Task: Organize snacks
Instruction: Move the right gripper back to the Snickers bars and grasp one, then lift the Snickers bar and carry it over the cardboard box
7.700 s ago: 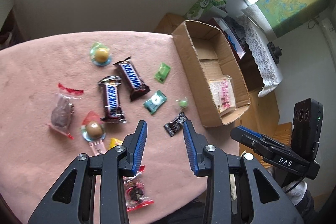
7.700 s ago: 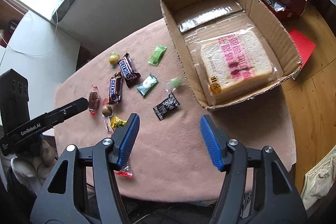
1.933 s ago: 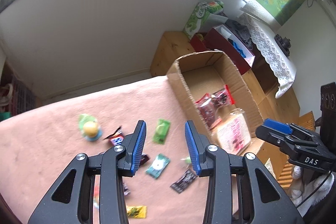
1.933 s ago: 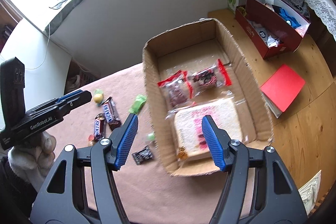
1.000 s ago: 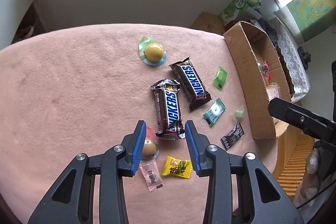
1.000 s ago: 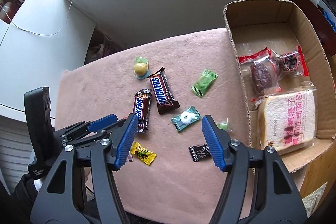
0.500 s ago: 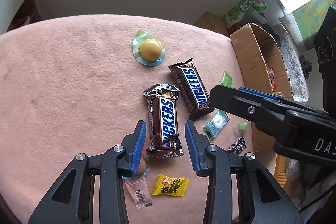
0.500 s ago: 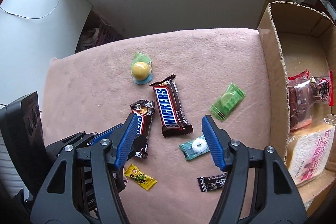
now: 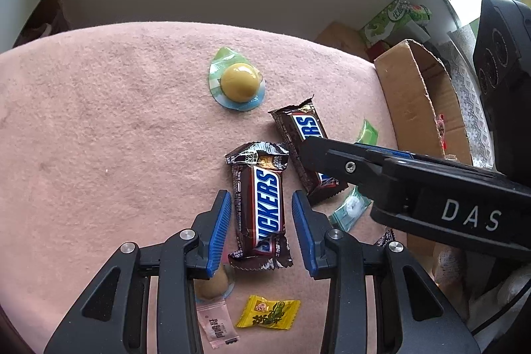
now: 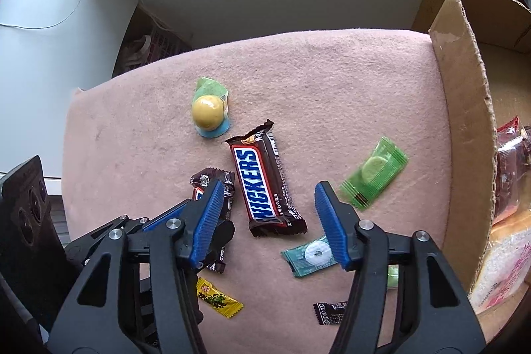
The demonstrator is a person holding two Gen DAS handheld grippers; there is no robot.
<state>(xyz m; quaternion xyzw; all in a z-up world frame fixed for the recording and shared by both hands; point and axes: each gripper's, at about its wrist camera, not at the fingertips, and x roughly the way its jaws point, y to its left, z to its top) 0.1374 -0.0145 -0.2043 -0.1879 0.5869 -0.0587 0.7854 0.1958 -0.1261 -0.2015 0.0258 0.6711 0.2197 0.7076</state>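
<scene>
- Pink cloth (image 9: 99, 128): work surface, fills the middle of both views; bare room at left, snacks crowded centre to lower right.
- Cardboard box (image 10: 464, 108): right edge of frame, open top, tall near wall facing the snacks; some packets already inside.
- Left gripper (image 9: 260, 233): narrow, pads apart from the wrapper on both sides, straddling the near Snickers bar (image 9: 262, 204); bar's long axis runs up-frame, along the fingers.
- Right gripper (image 10: 268, 221): jaws closing, not yet touching the far Snickers bar (image 10: 262, 184) between them, axis likewise up-frame.
- Clearance: grippers nearly touching; green candy (image 10: 375, 171) and teal mint (image 10: 312, 254) just beside the right finger.
</scene>
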